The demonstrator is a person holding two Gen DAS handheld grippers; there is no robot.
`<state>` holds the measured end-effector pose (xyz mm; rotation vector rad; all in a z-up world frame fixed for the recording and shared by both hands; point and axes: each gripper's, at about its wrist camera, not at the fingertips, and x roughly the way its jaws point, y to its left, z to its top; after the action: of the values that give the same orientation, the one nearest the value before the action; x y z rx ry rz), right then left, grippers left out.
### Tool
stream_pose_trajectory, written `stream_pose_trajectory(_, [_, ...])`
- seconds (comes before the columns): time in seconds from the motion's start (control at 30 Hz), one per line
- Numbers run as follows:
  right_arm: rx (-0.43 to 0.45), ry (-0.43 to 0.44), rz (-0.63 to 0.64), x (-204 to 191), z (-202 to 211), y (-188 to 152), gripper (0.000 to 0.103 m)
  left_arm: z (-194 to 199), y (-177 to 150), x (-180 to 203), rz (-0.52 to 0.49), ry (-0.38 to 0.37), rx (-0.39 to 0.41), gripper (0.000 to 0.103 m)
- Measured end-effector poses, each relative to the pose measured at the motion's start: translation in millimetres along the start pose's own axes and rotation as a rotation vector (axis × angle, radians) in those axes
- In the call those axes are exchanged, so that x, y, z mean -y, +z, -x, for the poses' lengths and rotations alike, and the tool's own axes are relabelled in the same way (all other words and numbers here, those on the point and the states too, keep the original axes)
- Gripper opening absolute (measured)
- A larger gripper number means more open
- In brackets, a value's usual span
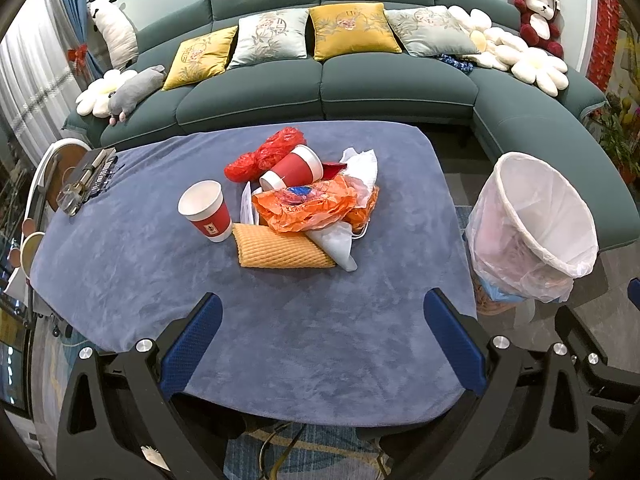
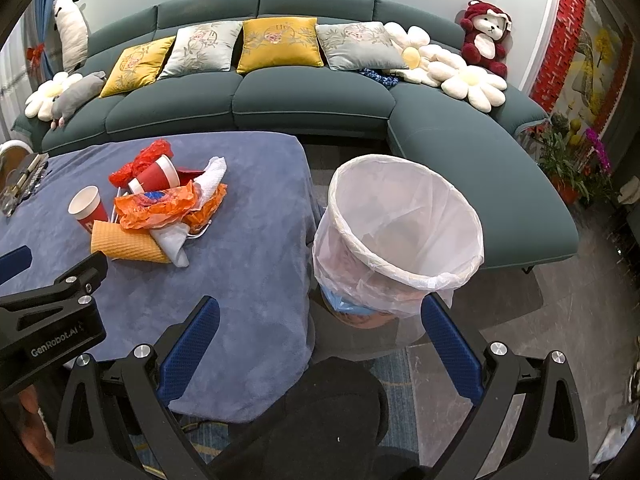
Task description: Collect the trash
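Observation:
A trash pile lies mid-table: an upright red paper cup (image 1: pixel 206 211) (image 2: pixel 87 207), a tipped red cup (image 1: pixel 294 170) (image 2: pixel 155 176), a red plastic bag (image 1: pixel 266 152), an orange plastic bag (image 1: pixel 310 204) (image 2: pixel 160 206), a yellow foam sleeve (image 1: pixel 280 249) (image 2: pixel 126 246), white tissue (image 1: pixel 362 166) and a grey-white wrapper (image 1: pixel 338 245). A bin with a white liner (image 1: pixel 536 224) (image 2: pixel 404 232) stands right of the table. My left gripper (image 1: pixel 322 312) is open and empty above the table's near part. My right gripper (image 2: pixel 320 316) is open and empty in front of the bin.
The table (image 1: pixel 280 340) is draped in blue-grey cloth. A metal tool (image 1: pixel 86 180) lies at its far left corner. A green sofa (image 1: pixel 320 88) with cushions and plush toys curves behind. Potted plants (image 2: pixel 568 160) stand at the right.

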<state>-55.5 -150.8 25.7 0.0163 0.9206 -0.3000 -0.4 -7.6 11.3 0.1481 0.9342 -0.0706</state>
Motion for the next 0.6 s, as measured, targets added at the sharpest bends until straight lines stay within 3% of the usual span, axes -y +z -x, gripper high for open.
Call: stream_pose_trajectory(0.6, [-0.002,-0.002,-0.002,5.2,-1.0,-2.2,0.096,0.5,-4.9,1.4,0.007,-0.002,-0.002,0.096])
